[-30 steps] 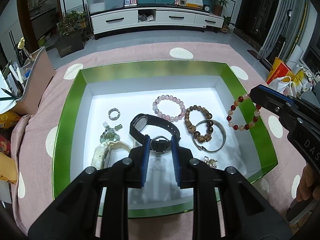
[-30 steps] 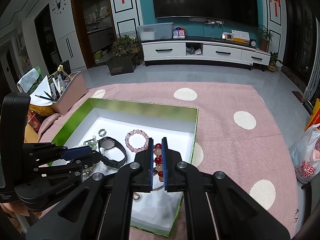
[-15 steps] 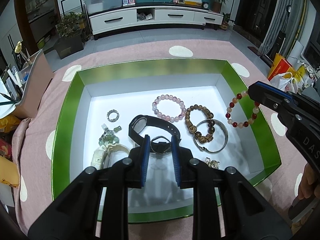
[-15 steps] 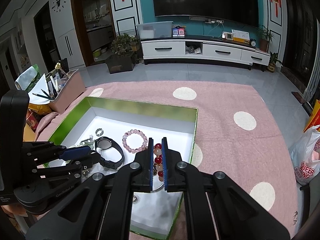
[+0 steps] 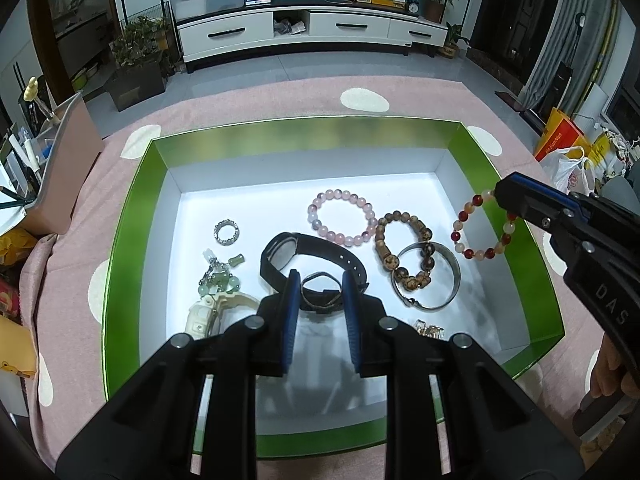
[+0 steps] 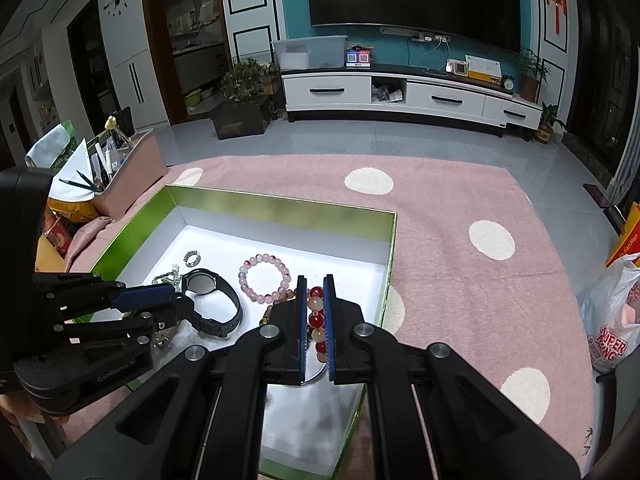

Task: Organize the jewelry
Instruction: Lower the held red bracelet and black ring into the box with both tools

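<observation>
A green box (image 5: 304, 136) with a white floor lies on the pink dotted cloth and holds the jewelry. My left gripper (image 5: 319, 282) is low over the box's near middle, shut on the case of a black watch (image 5: 308, 250). In the right wrist view the same left gripper (image 6: 182, 304) grips that watch (image 6: 212, 304) from the left. My right gripper (image 6: 315, 284) is shut on a red and cream bead bracelet (image 6: 316, 320). In the left wrist view that bracelet (image 5: 464, 254) hangs from the right gripper (image 5: 500, 196) over the box's right wall.
On the box floor lie a pink bead bracelet (image 5: 340, 216), a brown bead bracelet (image 5: 400, 252), a silver bangle (image 5: 448, 284), a small ring (image 5: 227, 232), jade pendants (image 5: 218, 280) and a cream watch (image 5: 208, 312). A pink bin (image 6: 124, 176) stands at the left, bags (image 6: 612, 320) at the right.
</observation>
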A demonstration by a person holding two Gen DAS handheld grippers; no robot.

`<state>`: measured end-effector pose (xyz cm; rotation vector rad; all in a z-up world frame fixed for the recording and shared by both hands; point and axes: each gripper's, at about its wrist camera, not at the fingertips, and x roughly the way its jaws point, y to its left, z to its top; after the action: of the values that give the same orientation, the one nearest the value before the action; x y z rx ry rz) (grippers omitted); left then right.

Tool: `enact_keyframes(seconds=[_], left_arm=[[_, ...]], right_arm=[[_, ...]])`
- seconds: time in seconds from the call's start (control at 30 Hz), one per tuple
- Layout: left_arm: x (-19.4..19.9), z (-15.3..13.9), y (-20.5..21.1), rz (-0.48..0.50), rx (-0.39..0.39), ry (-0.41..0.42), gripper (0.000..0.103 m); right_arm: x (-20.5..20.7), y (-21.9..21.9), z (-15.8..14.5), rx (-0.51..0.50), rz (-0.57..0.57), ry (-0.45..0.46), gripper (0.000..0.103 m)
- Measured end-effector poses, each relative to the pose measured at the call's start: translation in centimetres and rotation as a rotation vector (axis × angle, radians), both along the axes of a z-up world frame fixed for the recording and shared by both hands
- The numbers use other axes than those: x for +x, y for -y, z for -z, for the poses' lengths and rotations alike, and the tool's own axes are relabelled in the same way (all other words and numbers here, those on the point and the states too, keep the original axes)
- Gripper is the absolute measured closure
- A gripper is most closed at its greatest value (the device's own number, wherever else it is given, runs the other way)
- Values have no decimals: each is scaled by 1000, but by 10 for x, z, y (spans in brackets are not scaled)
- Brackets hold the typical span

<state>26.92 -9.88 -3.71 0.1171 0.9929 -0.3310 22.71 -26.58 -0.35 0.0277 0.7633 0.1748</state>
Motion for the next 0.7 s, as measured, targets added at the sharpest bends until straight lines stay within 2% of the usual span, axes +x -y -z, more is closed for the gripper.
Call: enact_keyframes(seconds=[0.7], left_arm=[[-8, 17, 9, 40, 67, -18, 82]], right_arm=[[11, -2, 13, -36, 3, -39, 96]])
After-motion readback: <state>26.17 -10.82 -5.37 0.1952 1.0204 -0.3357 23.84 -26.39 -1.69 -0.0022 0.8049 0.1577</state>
